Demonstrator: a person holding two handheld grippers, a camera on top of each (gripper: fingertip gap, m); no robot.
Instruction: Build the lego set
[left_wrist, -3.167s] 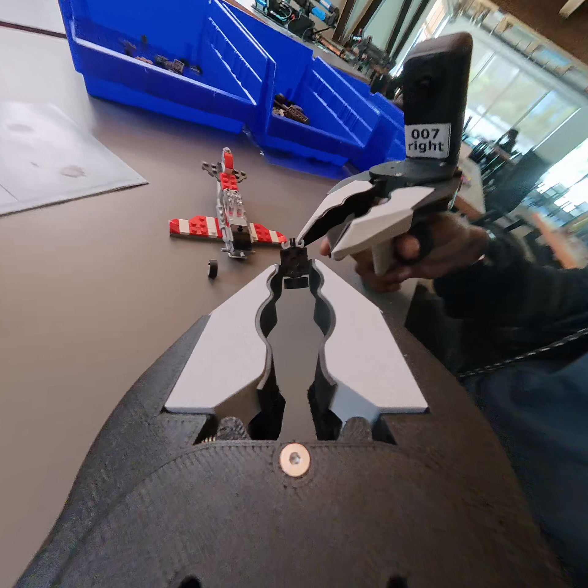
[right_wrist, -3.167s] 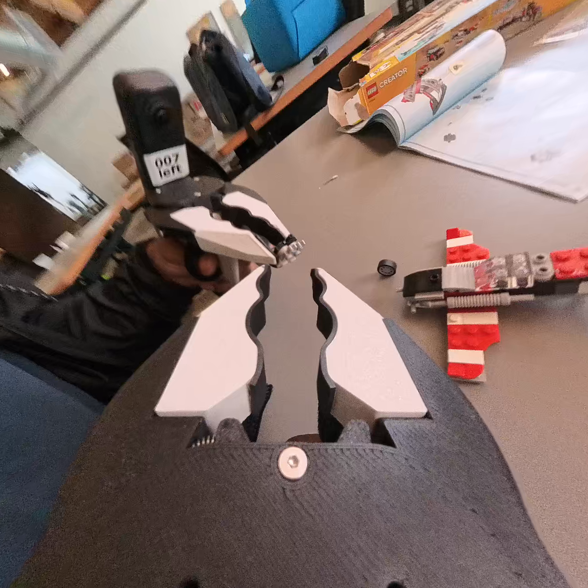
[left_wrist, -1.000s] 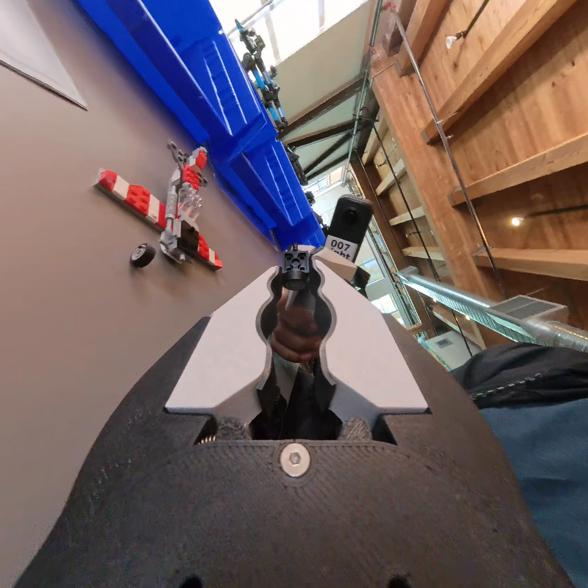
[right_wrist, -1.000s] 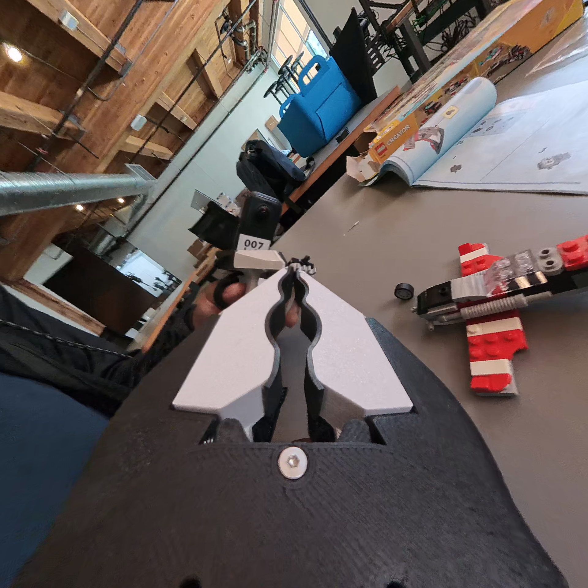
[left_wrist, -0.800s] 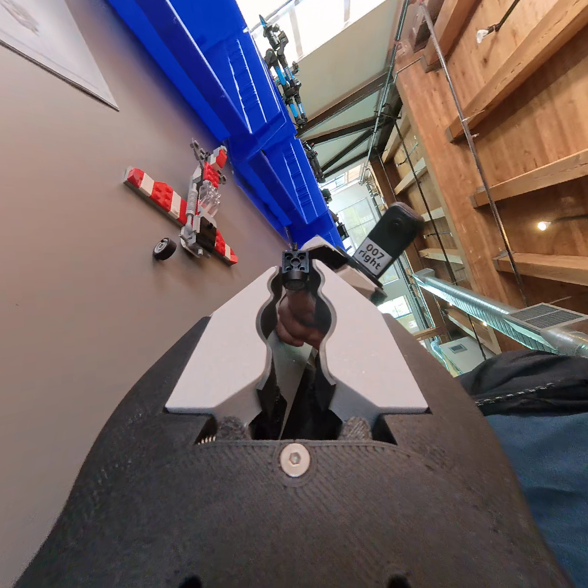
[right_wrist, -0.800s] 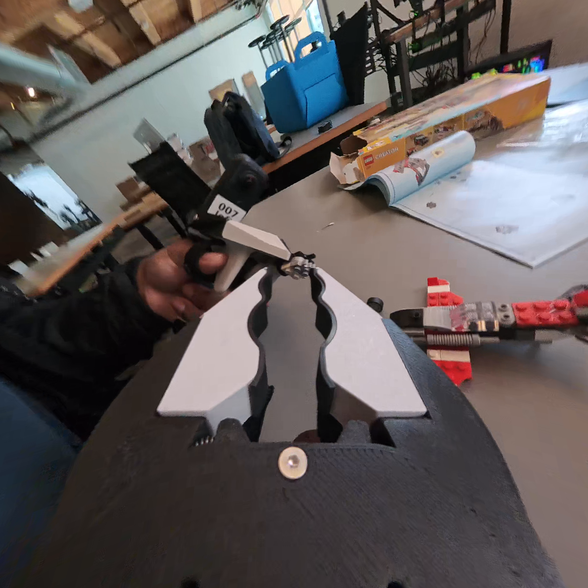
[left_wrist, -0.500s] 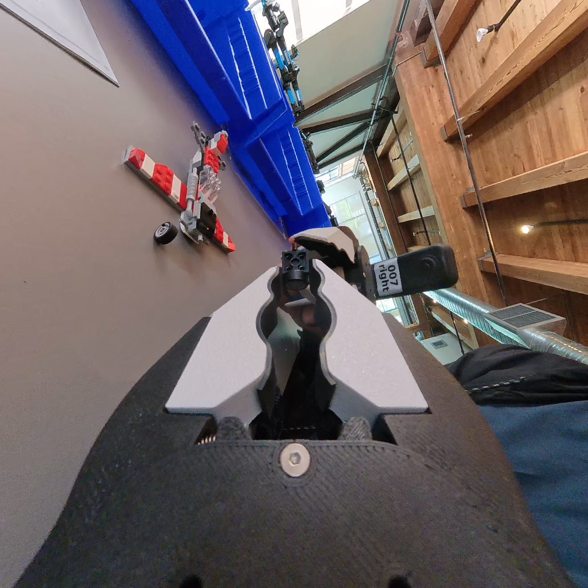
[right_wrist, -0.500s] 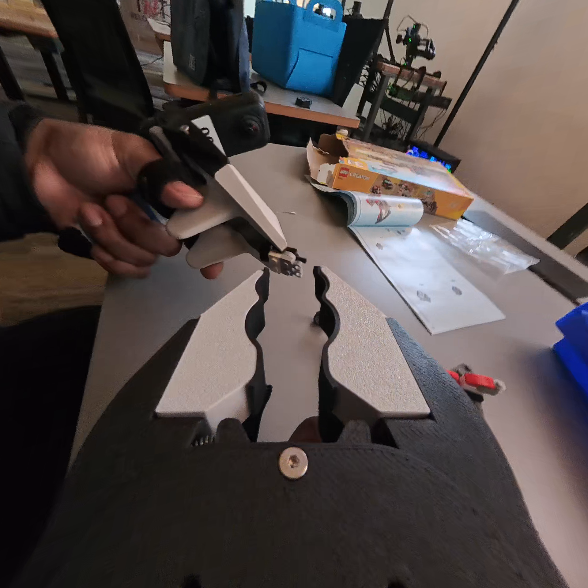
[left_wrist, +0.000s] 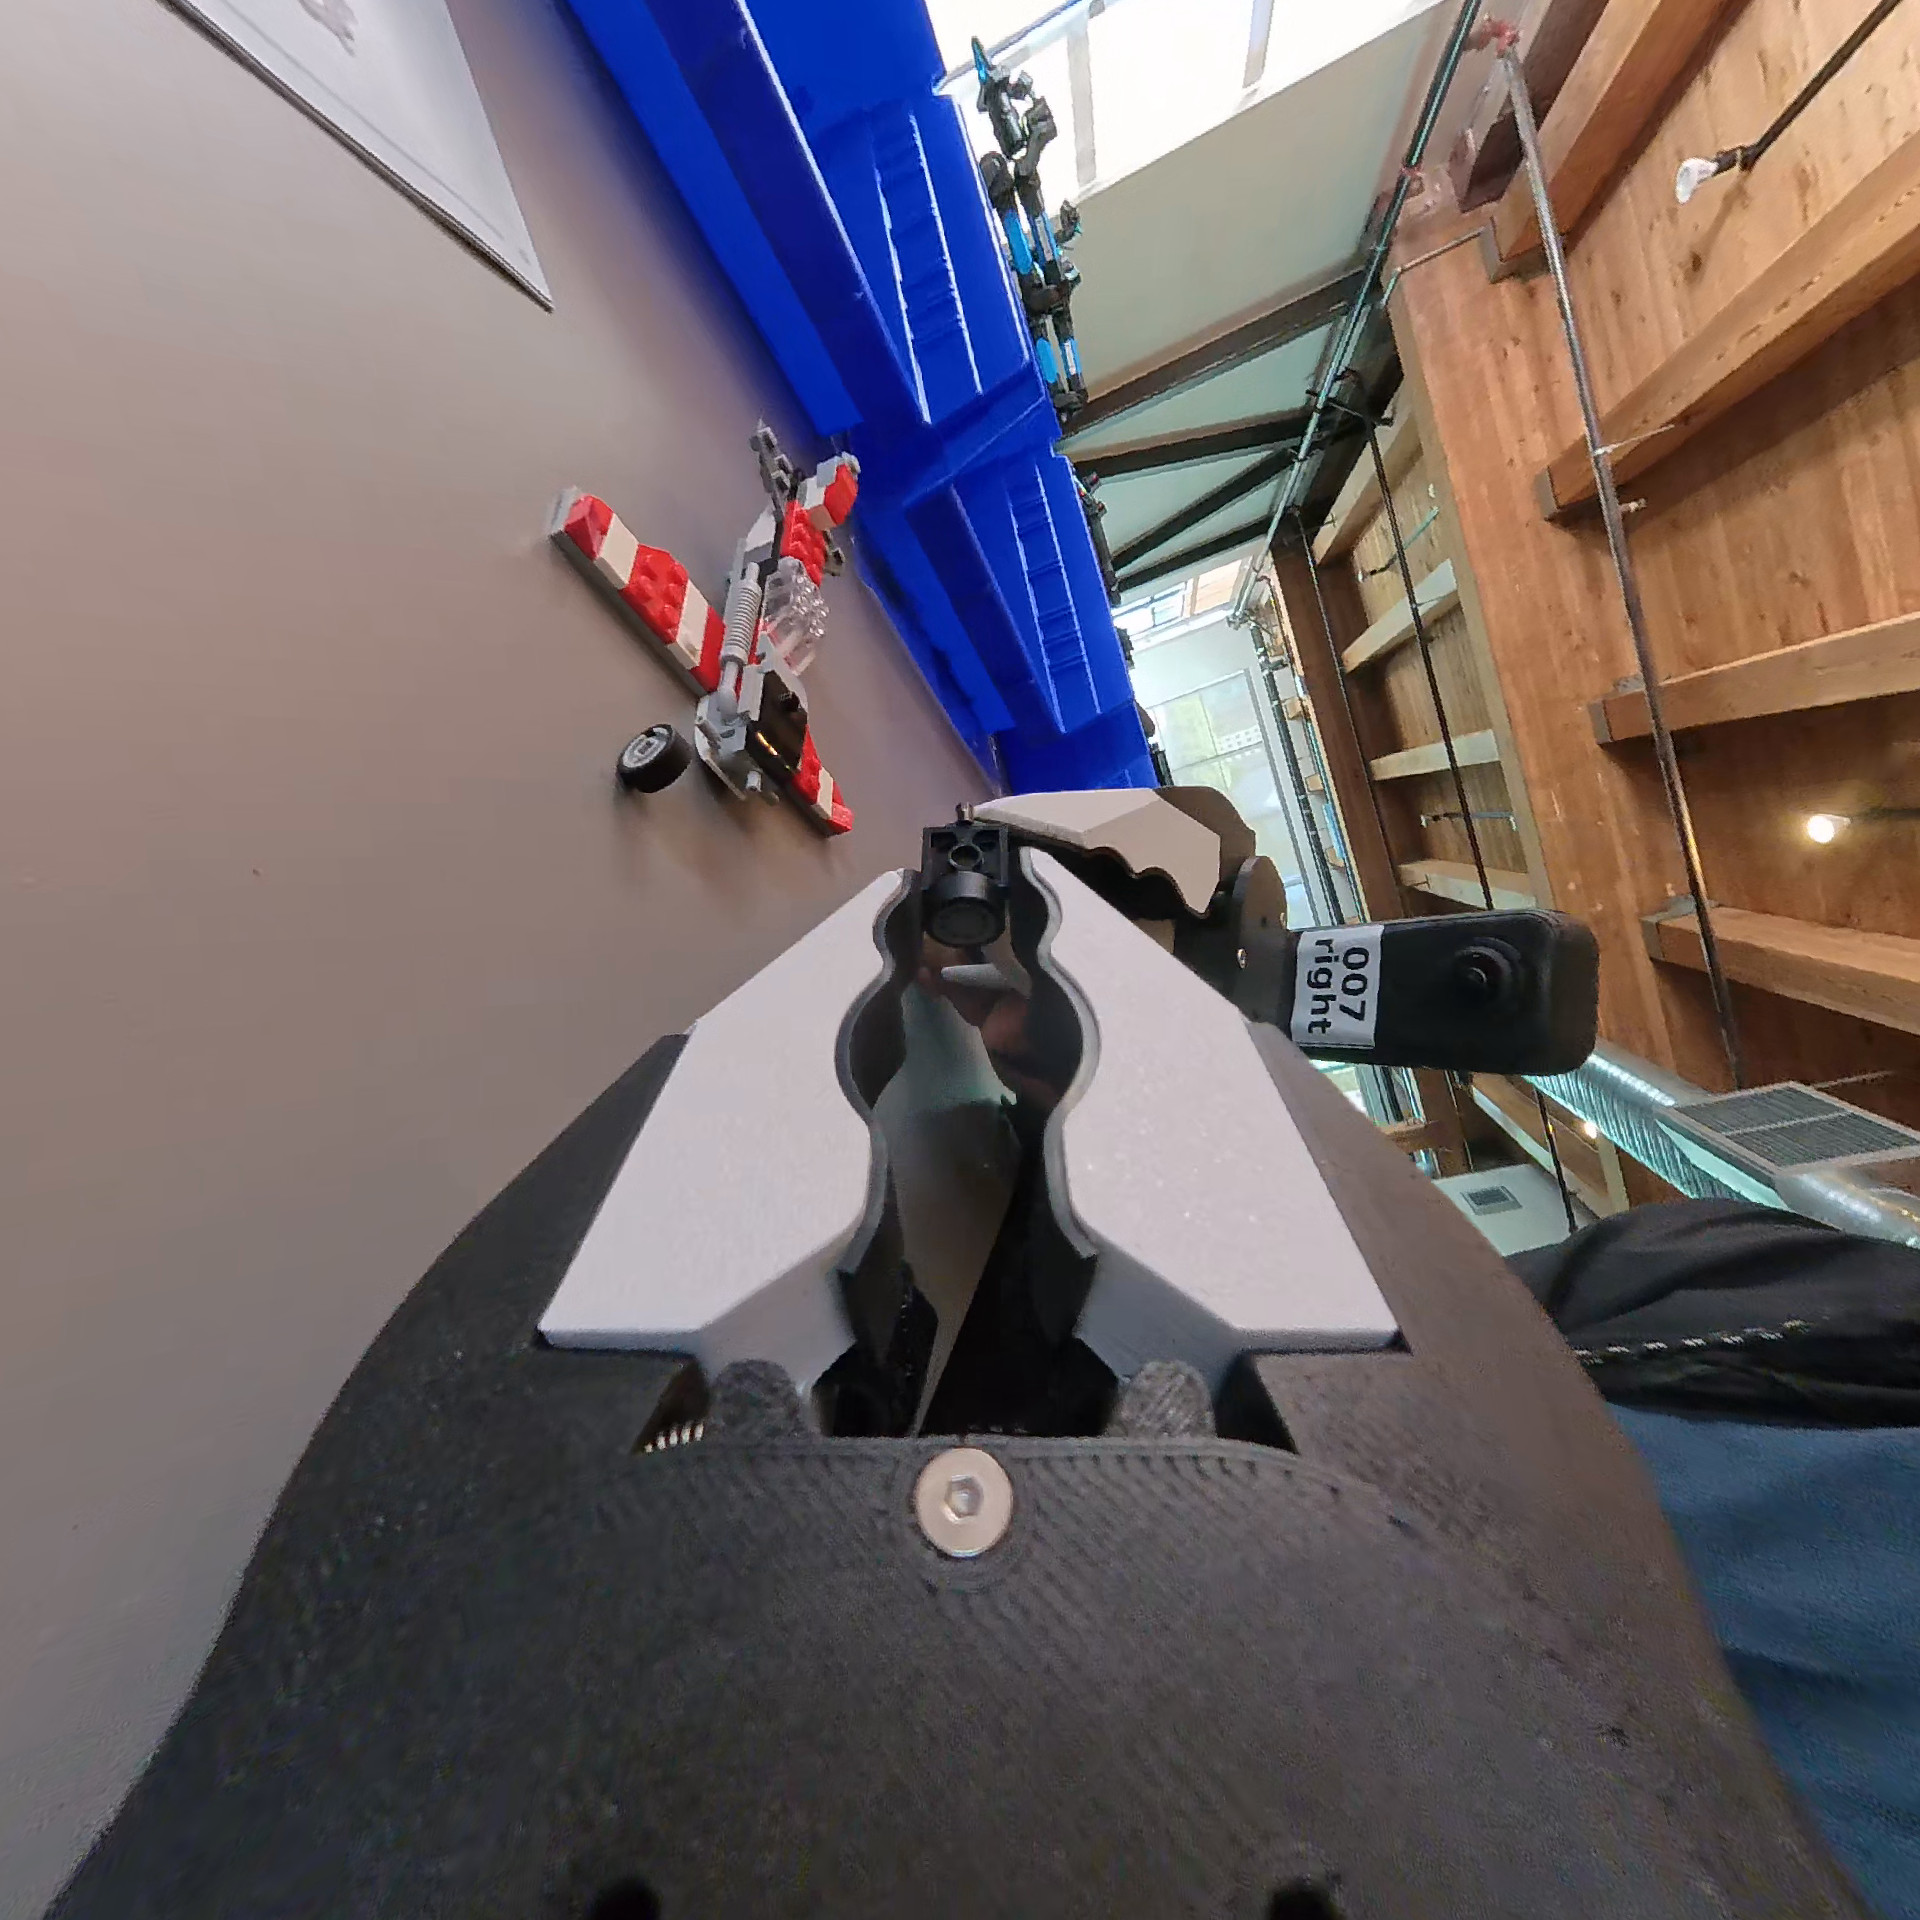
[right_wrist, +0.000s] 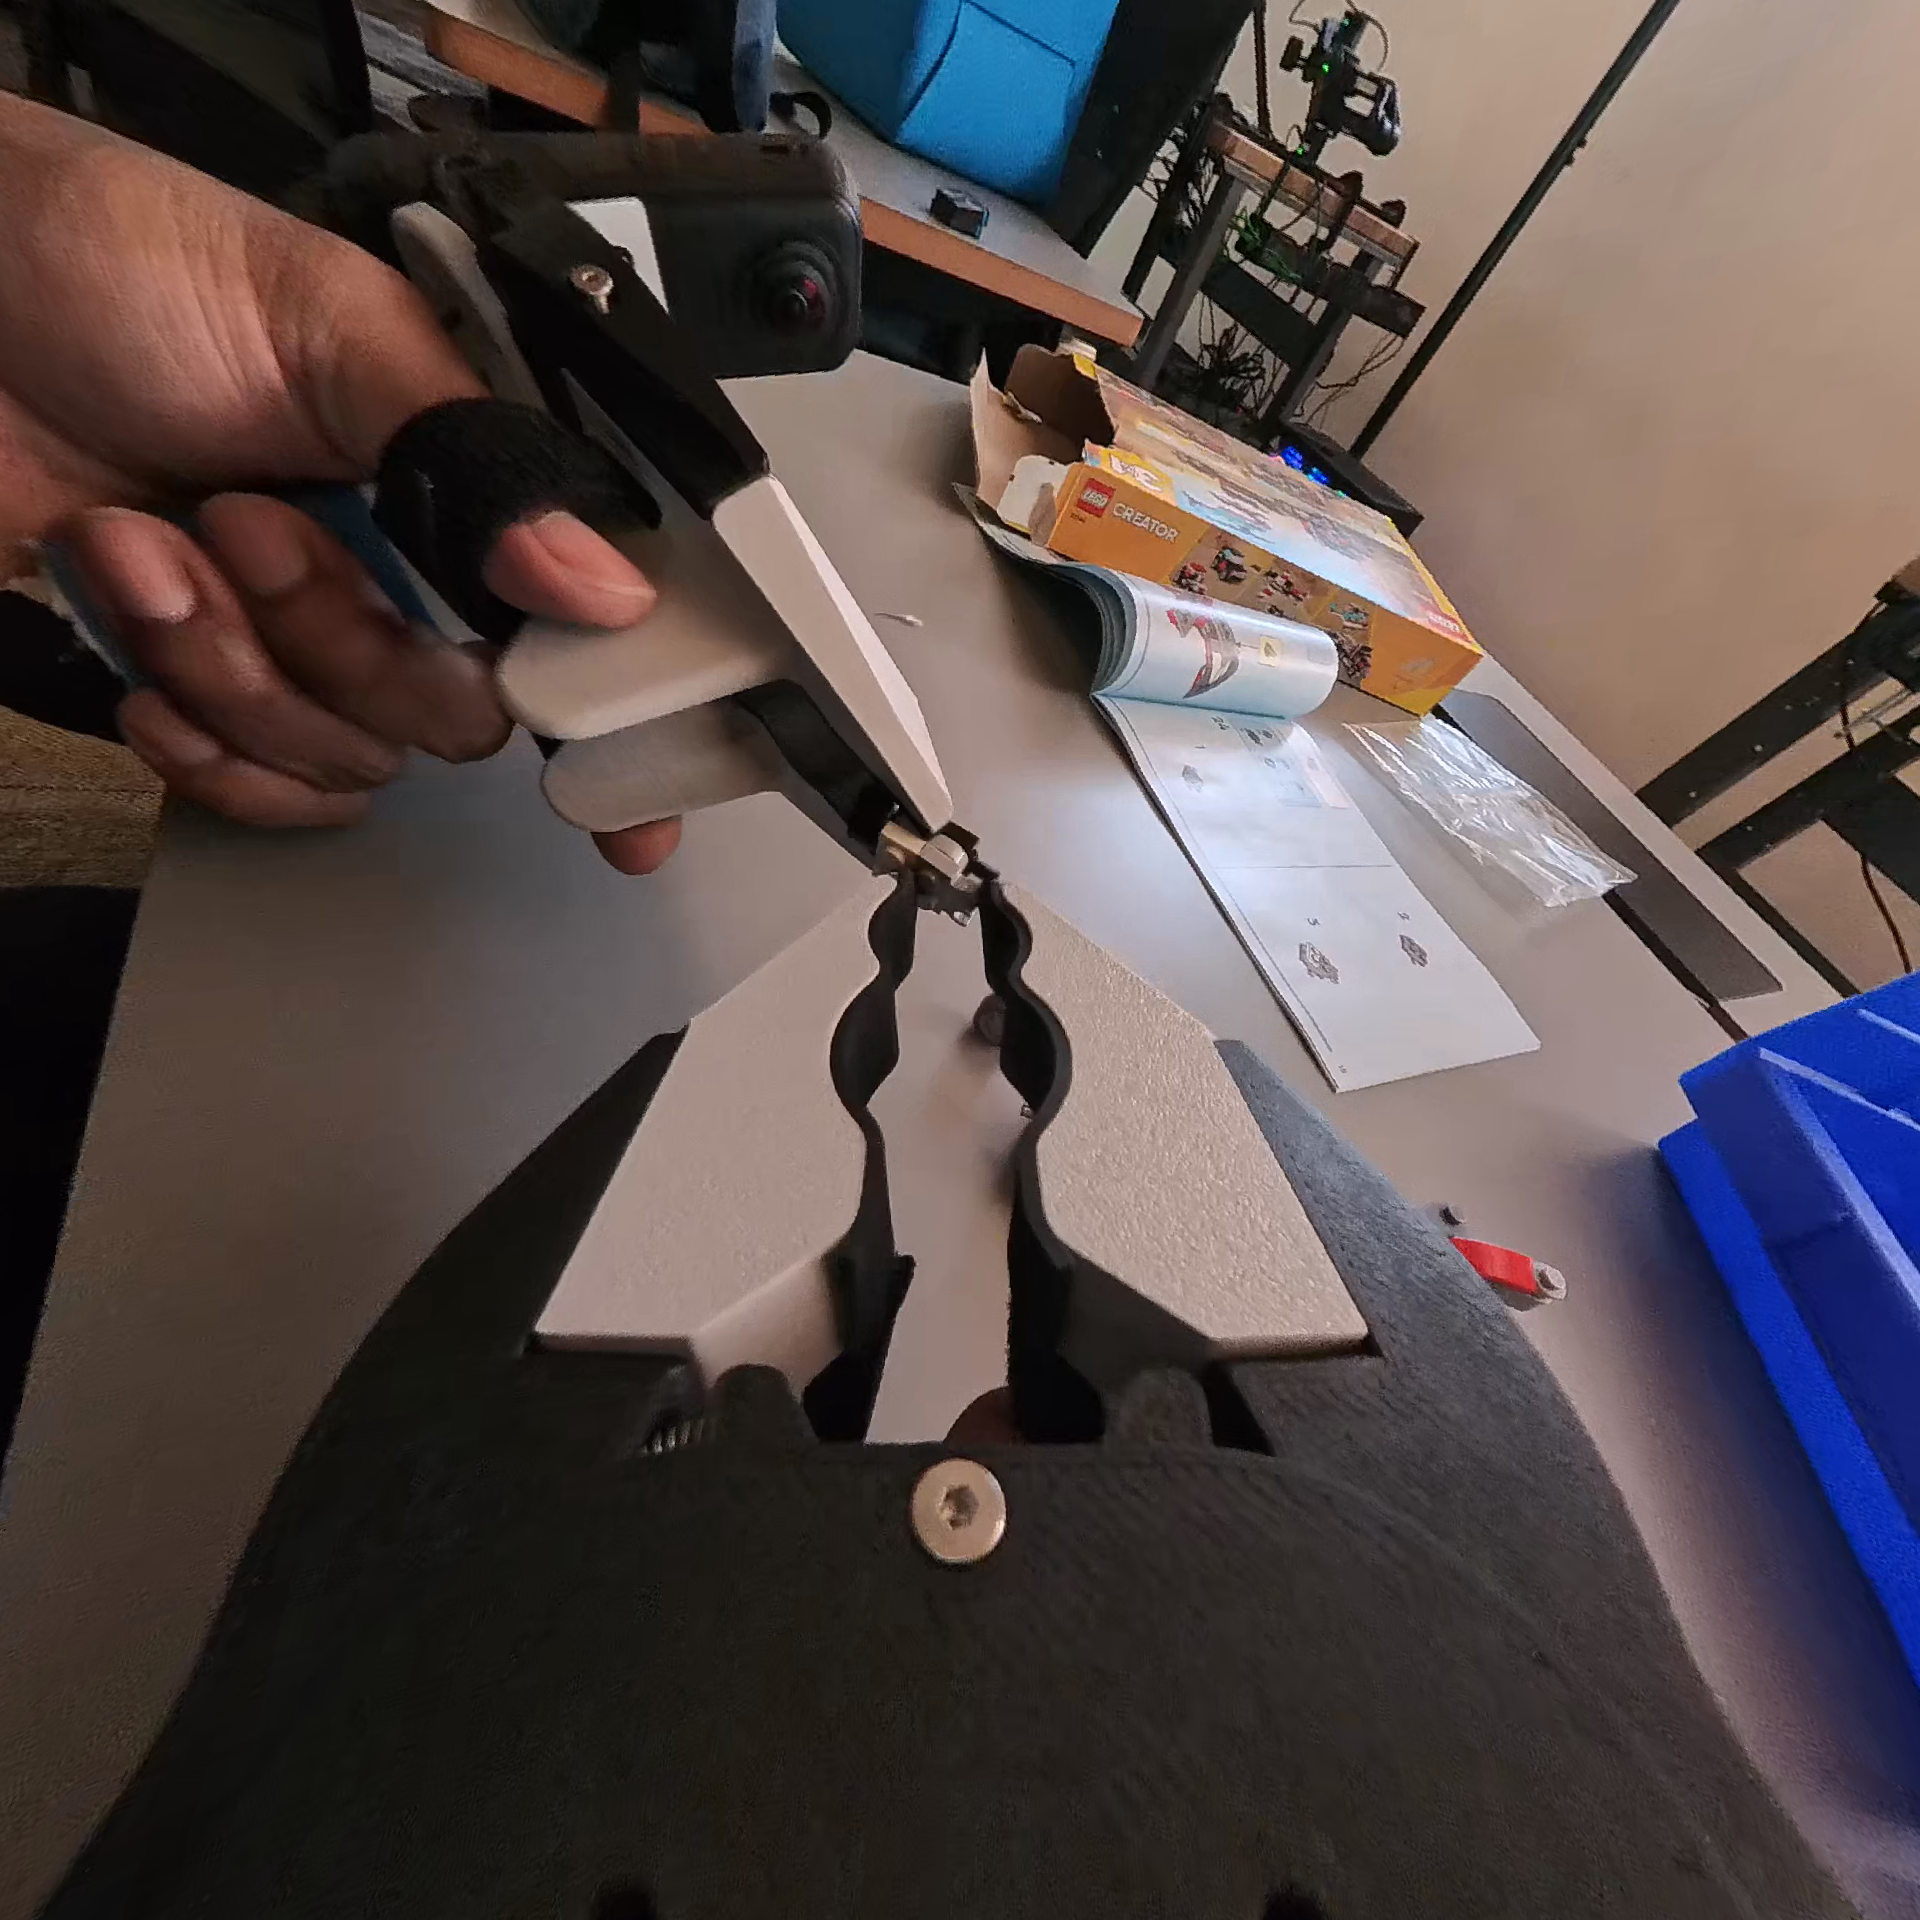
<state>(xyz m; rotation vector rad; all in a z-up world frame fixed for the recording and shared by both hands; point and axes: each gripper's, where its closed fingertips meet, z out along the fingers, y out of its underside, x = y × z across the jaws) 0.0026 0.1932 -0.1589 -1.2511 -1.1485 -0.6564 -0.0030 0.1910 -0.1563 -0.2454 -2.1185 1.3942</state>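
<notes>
Across a matte grey table (right_wrist: 312, 1039) lie an open instruction booklet (right_wrist: 1299, 831), a yellow set box (right_wrist: 1268, 551), a clear plastic bag (right_wrist: 1486, 800) and, at the right edge, a blue bin (right_wrist: 1818, 1195); timber beams and shelving rise behind in the left wrist view.

Only the left wrist view shows the half-built red-and-white plane (left_wrist: 727, 644) flat on the table, well away from both grippers, a loose black wheel (left_wrist: 655, 755) just beside its nose. Its striped wing runs diagonally from upper left to lower right in that view, and the grey fuselage crosses it, tail toward the blue bins (left_wrist: 935, 364). Only the right wrist view shows the booklet, the box and the hand (right_wrist: 208, 468) working the left gripper.

Mid-air above the table, the left gripper (left_wrist: 968, 883) is clamped on a small black piece (left_wrist: 966, 873), stud end facing the camera. The right gripper (right_wrist: 940, 904) has its fingers slightly apart, straddling that piece's far end (right_wrist: 940, 878); contact is unclear.
</notes>
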